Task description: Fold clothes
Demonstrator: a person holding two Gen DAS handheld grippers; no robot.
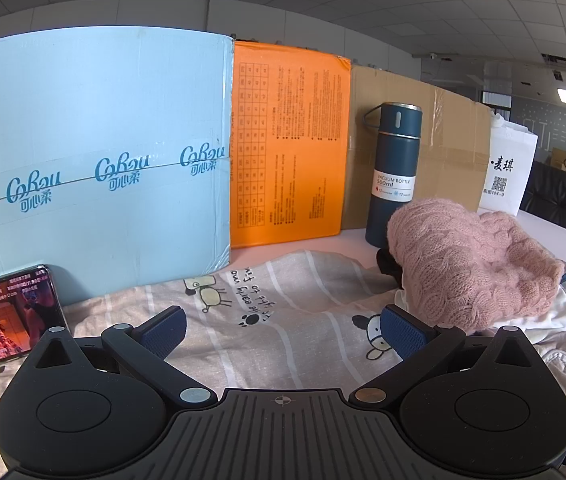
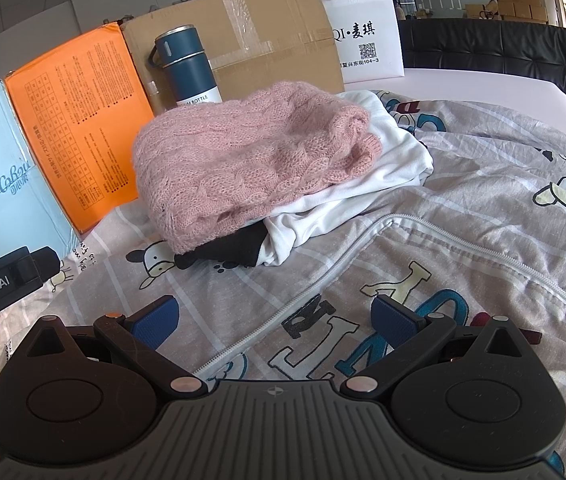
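Observation:
A folded pink knit sweater (image 2: 243, 160) lies on top of a white garment (image 2: 363, 192) and a black garment (image 2: 227, 252), stacked on a cartoon-print sheet (image 2: 463, 208). The pile also shows in the left wrist view, with the pink sweater (image 1: 463, 264) at the right. My left gripper (image 1: 283, 332) is open and empty, low over the sheet (image 1: 283, 304), left of the pile. My right gripper (image 2: 275, 320) is open and empty over the sheet's zipper seam (image 2: 323, 276), in front of the pile.
A light blue box (image 1: 95, 152), an orange box (image 1: 287, 144) and a brown carton (image 1: 455, 152) stand along the back. A dark blue vacuum bottle (image 1: 393, 176) stands behind the pile. A white paper bag (image 2: 367, 40) stands at the back right. A lit phone (image 1: 7, 316) leans at the left.

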